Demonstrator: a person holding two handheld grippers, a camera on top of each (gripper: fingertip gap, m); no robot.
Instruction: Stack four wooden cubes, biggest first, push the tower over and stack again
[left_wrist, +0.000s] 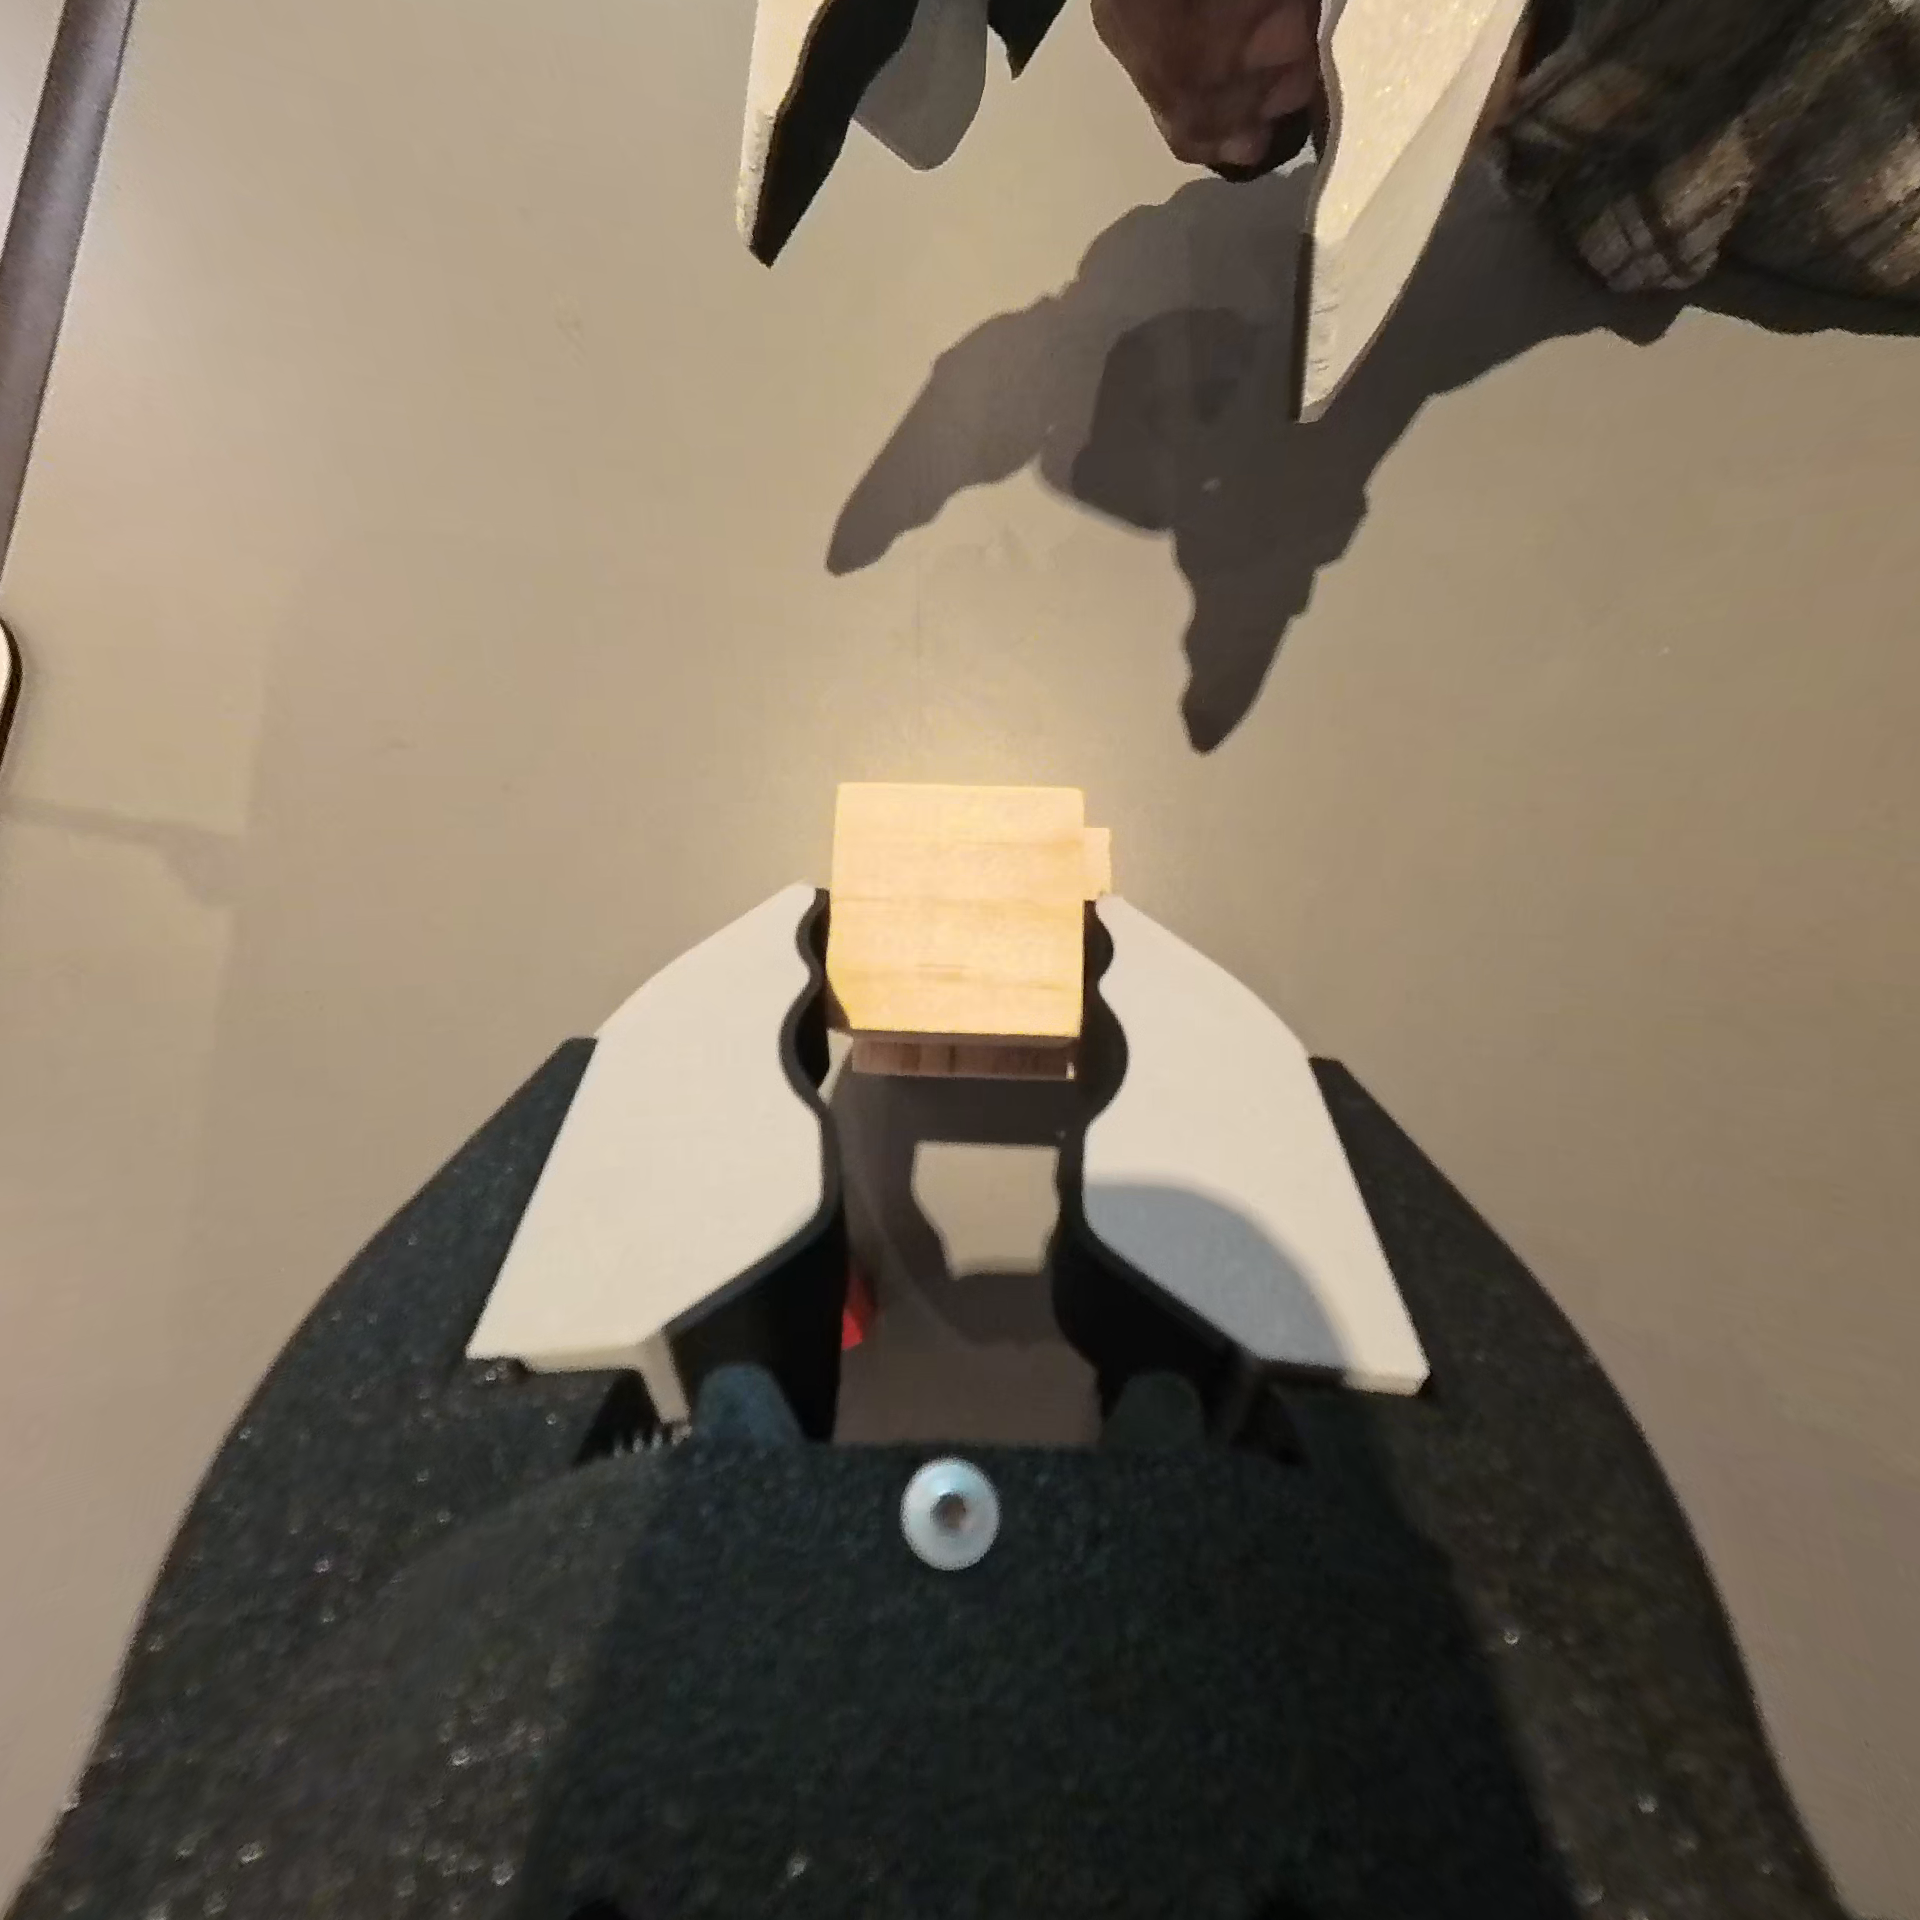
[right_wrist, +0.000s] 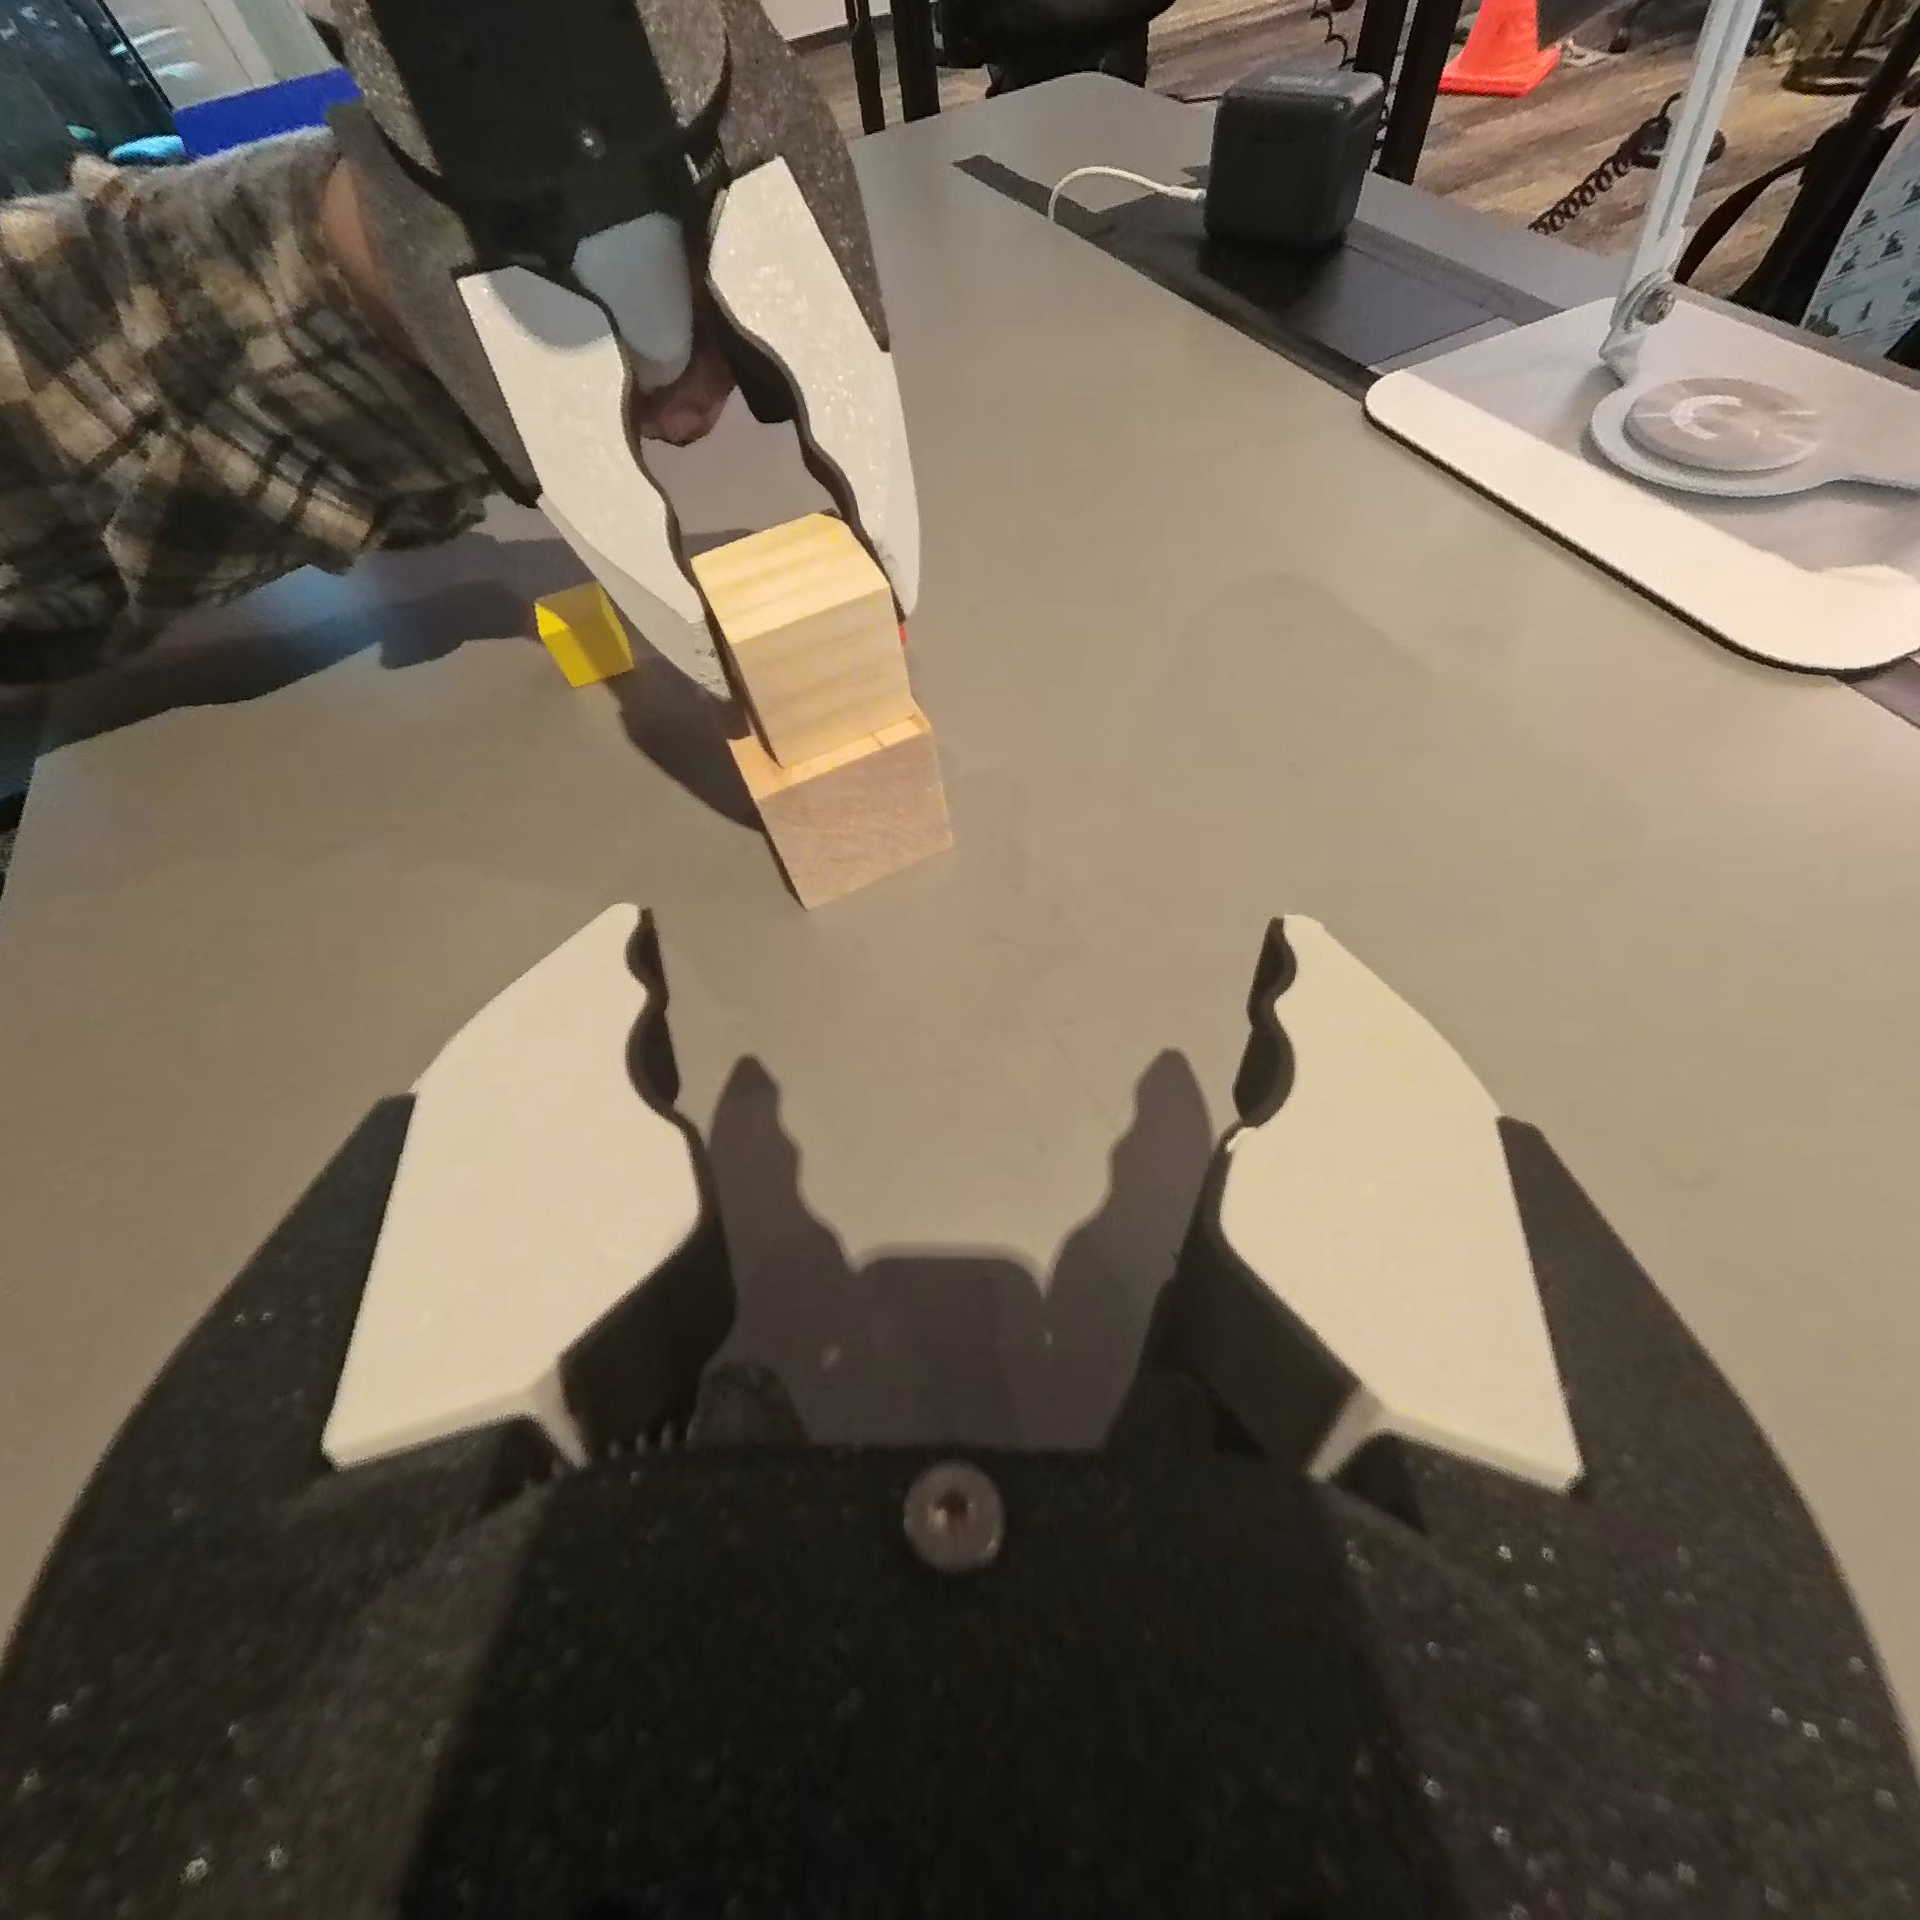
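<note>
My left gripper (left_wrist: 956, 900) is shut on a pale wooden cube (left_wrist: 956, 935), seen from above. The right wrist view shows the same gripper (right_wrist: 821, 665) holding this cube (right_wrist: 805, 634) on or just above a larger wooden cube (right_wrist: 862, 821) standing on the grey table (right_wrist: 1247, 727); I cannot tell whether they touch. In the left wrist view only an edge of the larger cube (left_wrist: 961, 1060) shows under the held one. My right gripper (right_wrist: 956, 935) is open and empty, close in front of the stack; it also shows in the left wrist view (left_wrist: 1039, 327). A small yellow cube (right_wrist: 584, 646) lies left of the stack. A red bit (right_wrist: 906, 632) peeks from behind the held cube.
A person's plaid sleeve (right_wrist: 156, 395) reaches in from the left. A black box (right_wrist: 1294, 156) with a white cable and a white lamp base (right_wrist: 1662, 436) stand at the far right. The table's left edge (left_wrist: 62, 260) runs close by. About 11 cm separates my left fingertips from my right.
</note>
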